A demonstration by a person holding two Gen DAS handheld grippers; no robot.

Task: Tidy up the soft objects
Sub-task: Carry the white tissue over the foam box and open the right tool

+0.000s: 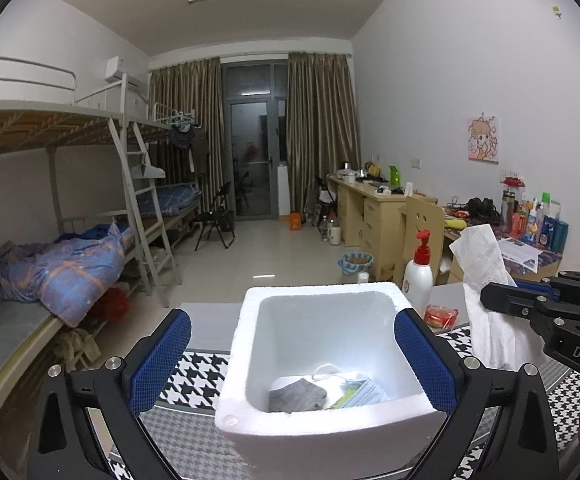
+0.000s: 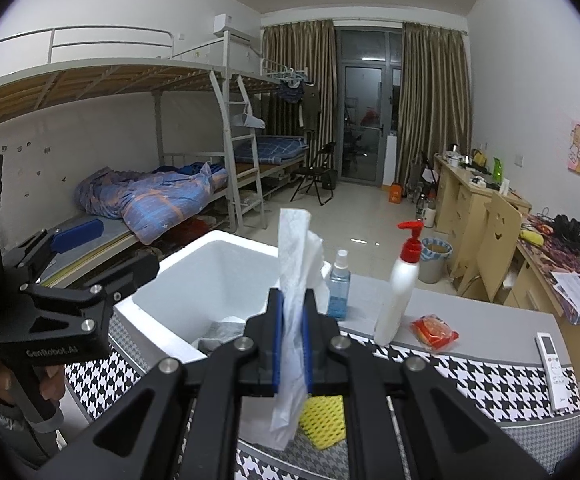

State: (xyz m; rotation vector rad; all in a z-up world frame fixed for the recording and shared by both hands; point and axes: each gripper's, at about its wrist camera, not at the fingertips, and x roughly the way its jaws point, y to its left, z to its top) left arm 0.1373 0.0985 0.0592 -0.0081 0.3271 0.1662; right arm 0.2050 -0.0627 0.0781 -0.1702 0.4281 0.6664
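Note:
A white foam box (image 1: 322, 428) stands on the houndstooth table cloth (image 1: 198, 376). Inside it lie a grey cloth (image 1: 298, 394) and some face masks (image 1: 356, 394). My left gripper (image 1: 293, 320) is open wide, its blue pads standing either side of the box without pressing it. Seen from the right wrist, the left gripper (image 2: 110, 252) hovers at the box's (image 2: 210, 272) left corner. My right gripper (image 2: 292, 300) is shut on a white paper towel (image 2: 294, 248), held upright just right of the box. A yellow foam net (image 2: 324, 420) lies under it.
On the table right of the box stand a blue spray bottle (image 2: 339, 288) and a white pump bottle (image 2: 400, 292). A red packet (image 2: 434, 330) and a white remote (image 2: 552, 368) lie farther right. Bunk beds line the left wall, desks the right.

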